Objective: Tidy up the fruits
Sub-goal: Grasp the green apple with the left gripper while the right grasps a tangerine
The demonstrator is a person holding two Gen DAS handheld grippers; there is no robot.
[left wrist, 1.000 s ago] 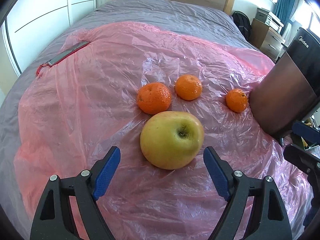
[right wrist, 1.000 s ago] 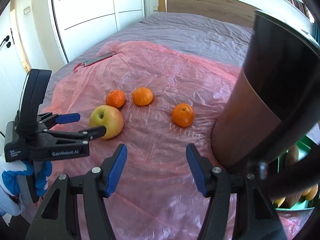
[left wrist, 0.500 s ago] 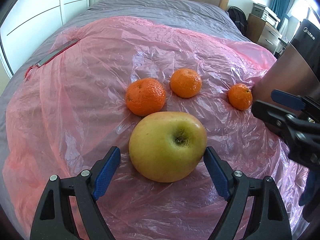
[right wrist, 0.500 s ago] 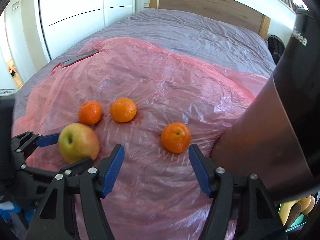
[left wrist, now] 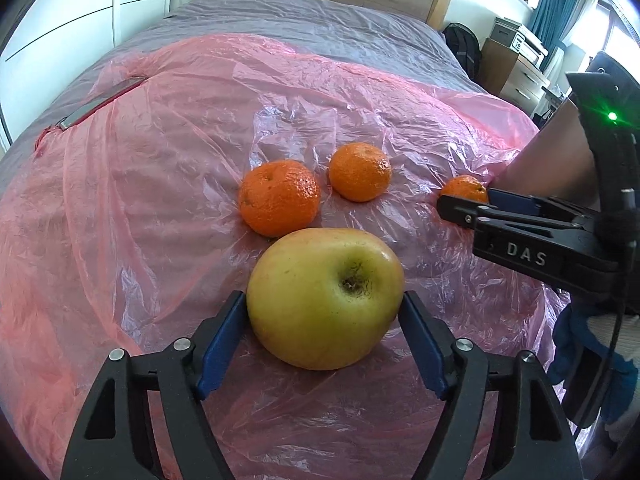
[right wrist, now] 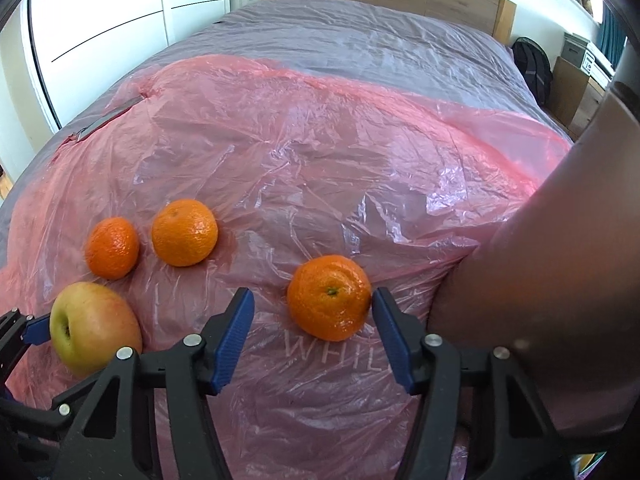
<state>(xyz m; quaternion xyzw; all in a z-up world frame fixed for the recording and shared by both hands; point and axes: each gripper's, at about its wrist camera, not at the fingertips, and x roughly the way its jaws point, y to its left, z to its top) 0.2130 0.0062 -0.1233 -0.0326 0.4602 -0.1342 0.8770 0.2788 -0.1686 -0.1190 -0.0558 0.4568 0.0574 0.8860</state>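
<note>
A yellow-green apple (left wrist: 324, 300) lies on the pink plastic sheet (left wrist: 160, 160). My left gripper (left wrist: 322, 312) has closed in on it, both blue pads touching its sides. The apple also shows in the right wrist view (right wrist: 94, 328). Two mandarins (left wrist: 280, 198) (left wrist: 360, 171) lie just behind the apple. A third mandarin (right wrist: 329, 297) lies between the fingers of my right gripper (right wrist: 312, 312), which is open, its right pad at the fruit's side and its left pad well apart.
A tall brown-and-black appliance (right wrist: 552, 300) stands close on the right of the third mandarin. The sheet covers a grey bed (right wrist: 360, 40). A flat grey strip (left wrist: 100, 102) lies at the sheet's far left. Furniture and a backpack (left wrist: 464, 50) stand beyond the bed.
My left gripper moved forward and its jaws narrowed onto the apple. My right gripper moved forward and down, bringing the third mandarin between its open fingers.
</note>
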